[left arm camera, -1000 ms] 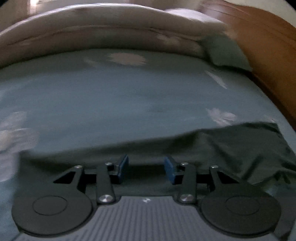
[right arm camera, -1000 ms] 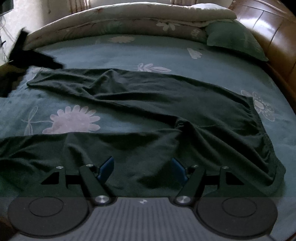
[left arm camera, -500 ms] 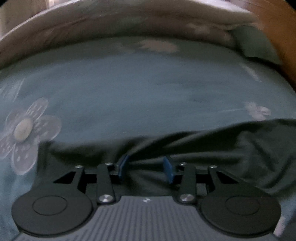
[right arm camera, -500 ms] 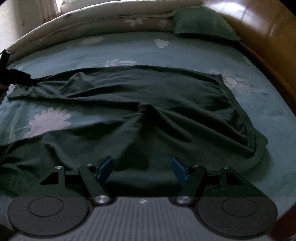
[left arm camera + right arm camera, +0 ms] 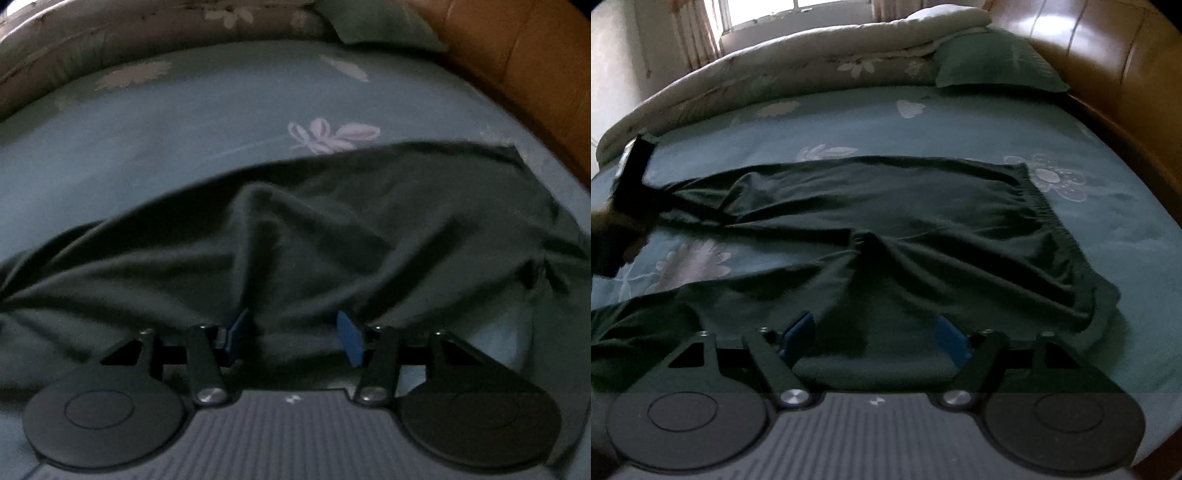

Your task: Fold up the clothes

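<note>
The left gripper (image 5: 291, 332) has its blue pads set apart with dark cloth of the trousers (image 5: 332, 229) bunched between and over them, though whether it truly pinches the cloth I cannot tell; the right gripper (image 5: 873, 332) hangs with its jaws wide just over the near leg. The dark green trousers (image 5: 886, 221) lie spread across the teal flowered bedsheet (image 5: 923, 125), elastic waistband (image 5: 1049, 214) toward the brown headboard (image 5: 1108, 74). Beyond them are a green pillow (image 5: 993, 62) and a rolled quilt (image 5: 798, 70).
</note>
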Motion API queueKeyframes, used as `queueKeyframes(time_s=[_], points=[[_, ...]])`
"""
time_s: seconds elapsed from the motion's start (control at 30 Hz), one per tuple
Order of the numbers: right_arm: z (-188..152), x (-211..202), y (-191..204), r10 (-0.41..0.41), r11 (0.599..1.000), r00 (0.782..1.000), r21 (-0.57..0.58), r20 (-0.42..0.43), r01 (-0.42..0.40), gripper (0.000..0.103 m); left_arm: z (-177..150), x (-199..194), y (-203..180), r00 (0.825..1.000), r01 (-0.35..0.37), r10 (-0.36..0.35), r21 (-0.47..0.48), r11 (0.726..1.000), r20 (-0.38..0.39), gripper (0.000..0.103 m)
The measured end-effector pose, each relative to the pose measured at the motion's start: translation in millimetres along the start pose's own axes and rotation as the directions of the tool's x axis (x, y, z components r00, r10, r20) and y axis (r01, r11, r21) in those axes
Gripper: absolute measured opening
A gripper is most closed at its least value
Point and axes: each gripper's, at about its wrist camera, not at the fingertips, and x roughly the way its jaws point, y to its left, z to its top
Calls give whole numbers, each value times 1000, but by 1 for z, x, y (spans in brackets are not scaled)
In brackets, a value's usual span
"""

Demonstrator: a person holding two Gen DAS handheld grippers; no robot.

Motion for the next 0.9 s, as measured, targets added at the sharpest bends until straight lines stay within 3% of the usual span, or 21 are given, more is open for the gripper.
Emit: queueKeyframes(time_s=[0.17, 0.23, 0.43, 0.67, 0.83, 0.9], points=[[3, 14, -38, 58, 998, 998, -17, -3, -58, 82, -4, -54, -21, 993, -113, 113, -3, 994, 41, 58], [5, 23, -52, 90, 995, 996, -32, -11, -91, 82, -7, -74, -30, 992, -115, 116, -20, 993, 47, 65], [11, 51, -85, 180, 979, 983, -88, -46, -184, 83, -37, -115, -62, 992, -117, 120, -64, 991, 46, 68], [-4, 84, -82, 209, 952, 969, -197, -134, -233, 83, -107, -106, -98, 991, -130, 131, -148, 980, -3, 68], [-10, 88, -83, 257, 936, 956, -210, -141, -283, 95, -151, -87, -108, 980, -193, 179, -205, 960, -86, 68], [-11, 88, -82, 263, 933, 954, -215, -143, -290, 97, -167, -93, -106, 979, -202, 189, -256, 945, -77, 69]])
